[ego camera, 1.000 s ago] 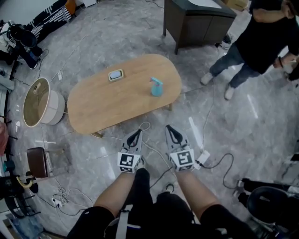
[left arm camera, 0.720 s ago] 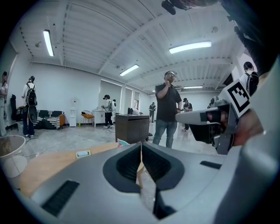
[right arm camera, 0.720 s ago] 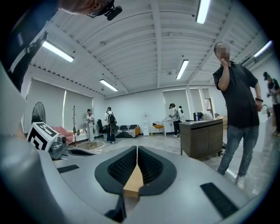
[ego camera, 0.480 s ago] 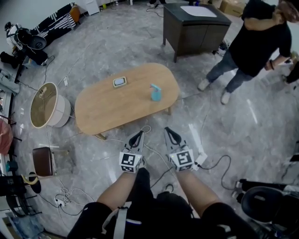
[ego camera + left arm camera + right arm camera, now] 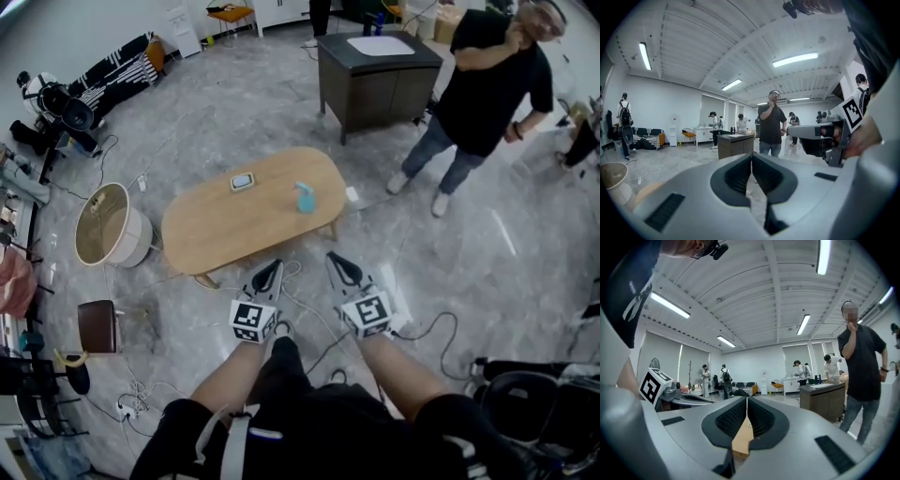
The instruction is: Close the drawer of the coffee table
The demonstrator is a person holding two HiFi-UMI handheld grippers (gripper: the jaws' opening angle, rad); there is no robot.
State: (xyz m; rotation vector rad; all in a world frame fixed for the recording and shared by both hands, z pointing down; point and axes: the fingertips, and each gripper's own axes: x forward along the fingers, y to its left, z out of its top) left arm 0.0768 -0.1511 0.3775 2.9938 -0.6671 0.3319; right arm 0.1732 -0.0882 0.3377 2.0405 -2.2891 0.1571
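Left gripper [image 5: 268, 273] and right gripper [image 5: 341, 266] are held side by side, each with its jaws pressed together and nothing between them. The table [image 5: 253, 211] stands ahead of and below both tips, clear of them. No drawer juts out from under its top, so it is probably already pushed in, with little left to do.

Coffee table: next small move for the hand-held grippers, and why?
Probably crouch to check the coffee table's near edge: no drawer shows sticking out from above, and the left hand-held gripper and right hand-held gripper are shut, empty and apart from the table.
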